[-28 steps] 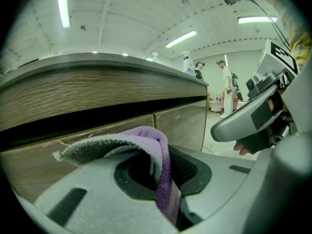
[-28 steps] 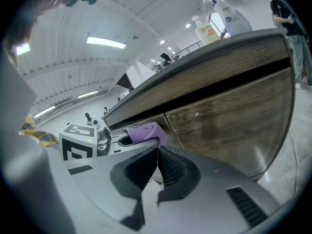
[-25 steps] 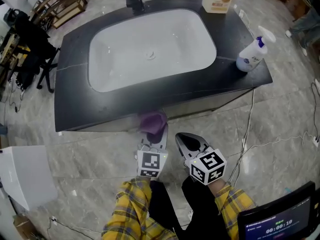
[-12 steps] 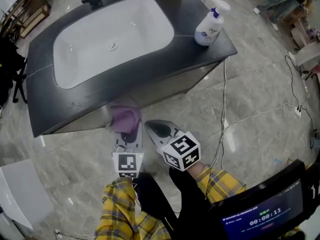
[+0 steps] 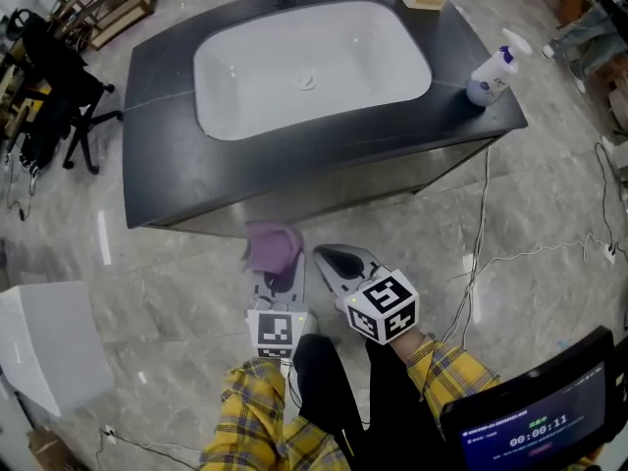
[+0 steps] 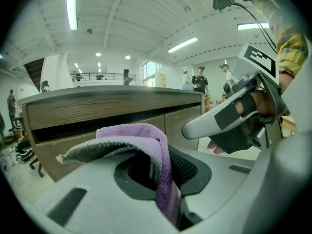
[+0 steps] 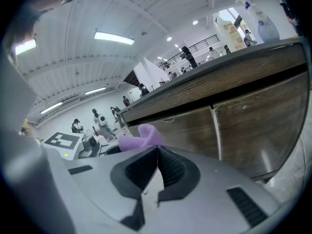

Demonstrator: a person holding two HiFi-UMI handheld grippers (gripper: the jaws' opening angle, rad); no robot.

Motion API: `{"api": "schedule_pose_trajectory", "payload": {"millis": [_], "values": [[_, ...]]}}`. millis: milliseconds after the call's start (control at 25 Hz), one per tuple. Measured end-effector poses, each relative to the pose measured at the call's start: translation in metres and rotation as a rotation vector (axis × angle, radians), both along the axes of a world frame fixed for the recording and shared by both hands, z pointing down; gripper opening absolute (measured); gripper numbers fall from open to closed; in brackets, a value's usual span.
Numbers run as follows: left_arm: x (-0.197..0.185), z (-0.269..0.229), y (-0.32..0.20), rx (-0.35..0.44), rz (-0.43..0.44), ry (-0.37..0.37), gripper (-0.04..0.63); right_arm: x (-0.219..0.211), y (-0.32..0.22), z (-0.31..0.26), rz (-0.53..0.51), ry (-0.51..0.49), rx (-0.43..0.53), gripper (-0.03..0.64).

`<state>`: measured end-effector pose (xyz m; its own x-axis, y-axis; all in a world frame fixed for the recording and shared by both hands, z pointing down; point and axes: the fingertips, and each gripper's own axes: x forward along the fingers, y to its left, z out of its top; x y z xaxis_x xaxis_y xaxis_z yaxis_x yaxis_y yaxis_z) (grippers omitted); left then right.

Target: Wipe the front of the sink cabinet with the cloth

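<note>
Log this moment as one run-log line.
left gripper: shut on cloth | right gripper: shut, empty | cloth near cabinet front, contact unclear

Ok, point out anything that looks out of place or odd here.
Nothing is spilled or damaged. Two minor things: the spray bottle stands close to the right front corner of the countertop, and loose cables trail across the floor by the right end of the sink cabinet.

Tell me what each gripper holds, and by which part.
Left gripper: the purple cloth, pinched by a fold, the rest bunched above the jaws. Right gripper: nothing, jaws together.
</note>
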<state>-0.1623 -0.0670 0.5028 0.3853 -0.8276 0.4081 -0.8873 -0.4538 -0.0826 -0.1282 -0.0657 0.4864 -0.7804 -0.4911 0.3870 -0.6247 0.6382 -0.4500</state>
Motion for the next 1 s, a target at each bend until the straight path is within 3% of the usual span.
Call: {"api": "schedule_pose_trajectory", "payload": {"millis": [360, 720, 1000], "values": [[-0.097, 0.013, 0.026, -0.027, -0.068, -0.024, 0.057, -0.082, 0.023, 0.014, -0.034, 0.010, -0.025, 0.006], [-0.179, 0.050, 0.021, -0.070, -0.158, -0.019, 0.057, -0.150, 0.029, 0.039, -0.075, 0.022, -0.045, 0.006], [-0.202, 0.073, 0.002, -0.106, -0.147, -0.037, 0.057, -0.165, 0.017, 0.048, -0.064, 0.033, -0.053, 0.005]]}}
